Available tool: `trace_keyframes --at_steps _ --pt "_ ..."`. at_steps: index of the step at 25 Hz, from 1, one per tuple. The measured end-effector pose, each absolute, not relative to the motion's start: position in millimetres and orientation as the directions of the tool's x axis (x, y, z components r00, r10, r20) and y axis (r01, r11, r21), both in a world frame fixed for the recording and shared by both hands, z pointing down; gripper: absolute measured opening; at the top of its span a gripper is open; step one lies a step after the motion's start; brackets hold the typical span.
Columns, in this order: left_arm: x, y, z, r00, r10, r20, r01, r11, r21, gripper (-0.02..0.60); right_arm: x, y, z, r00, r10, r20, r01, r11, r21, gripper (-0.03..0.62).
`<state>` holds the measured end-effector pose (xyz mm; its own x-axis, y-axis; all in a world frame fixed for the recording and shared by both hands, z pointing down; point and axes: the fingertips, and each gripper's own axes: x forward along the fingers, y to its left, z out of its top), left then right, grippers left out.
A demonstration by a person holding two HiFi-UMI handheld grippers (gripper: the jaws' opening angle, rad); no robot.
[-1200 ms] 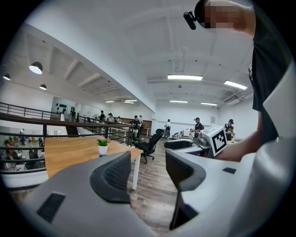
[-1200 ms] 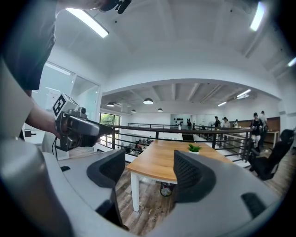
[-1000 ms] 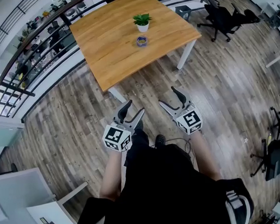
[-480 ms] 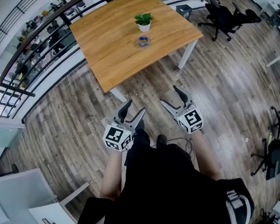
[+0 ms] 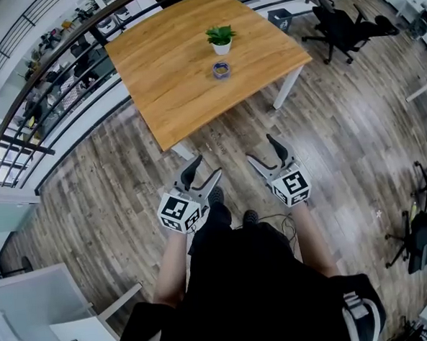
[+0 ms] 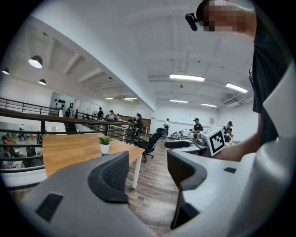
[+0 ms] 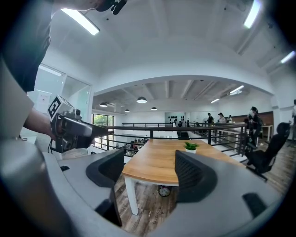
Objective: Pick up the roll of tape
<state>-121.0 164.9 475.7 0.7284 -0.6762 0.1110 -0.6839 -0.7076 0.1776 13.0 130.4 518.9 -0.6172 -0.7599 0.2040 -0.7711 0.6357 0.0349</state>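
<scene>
The roll of tape (image 5: 221, 70) lies flat on the wooden table (image 5: 171, 68), just in front of a small plant in a white pot (image 5: 221, 39). Both grippers are held over the floor, well short of the table's near corner. My left gripper (image 5: 206, 168) is open; its jaws have just been opening, with nothing between them. My right gripper (image 5: 260, 149) is open and empty too. In the left gripper view the left gripper (image 6: 148, 171) faces the plant (image 6: 105, 143). In the right gripper view the right gripper (image 7: 150, 171) faces the table (image 7: 152, 162); its jaw hides the tape.
A black railing (image 5: 49, 75) runs along the table's far left side. Black office chairs (image 5: 342, 25) stand at the right beyond the table, another chair (image 5: 423, 232) at the right edge. A white desk (image 5: 72, 333) is at the bottom left. People stand far off.
The table, plant and tape have slid slightly down in the head view: I have come a little closer to them. Both grippers stay in front of me, open.
</scene>
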Motion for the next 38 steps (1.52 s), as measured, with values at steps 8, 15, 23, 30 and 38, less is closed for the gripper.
trace_keyframes --at_steps 8,15,23,30,38 --pt "-127.0 126.7 475.9 0.752 -0.648 0.121 -0.659 -0.729 0.185 0.261 6.7 92.8 520.3 -0.593 -0.780 0.201 -0.794 0.608 0.015 0.360" --pt "-126.8 98.7 478.1 0.804 -0.583 0.120 -0.595 -0.781 0.193 0.261 -3.2 63.3 520.3 -0.568 -0.797 0.205 -0.812 0.583 0.017 0.360" --pt "-128.8 63.8 480.1 0.847 -0.517 0.123 -0.532 -0.824 0.195 0.261 -3.9 36.9 517.9 -0.505 -0.836 0.215 -0.853 0.521 0.019 0.359" --pt "-133.1 45.1 486.8 0.879 -0.461 0.121 -0.477 -0.855 0.204 0.261 -5.5 23.0 522.4 -0.448 -0.867 0.216 -0.887 0.462 0.016 0.359" --pt "-146.5 24.2 490.3 0.897 -0.423 0.128 -0.441 -0.876 0.194 0.261 -14.5 11.3 522.8 -0.408 -0.888 0.213 -0.906 0.422 0.021 0.357"
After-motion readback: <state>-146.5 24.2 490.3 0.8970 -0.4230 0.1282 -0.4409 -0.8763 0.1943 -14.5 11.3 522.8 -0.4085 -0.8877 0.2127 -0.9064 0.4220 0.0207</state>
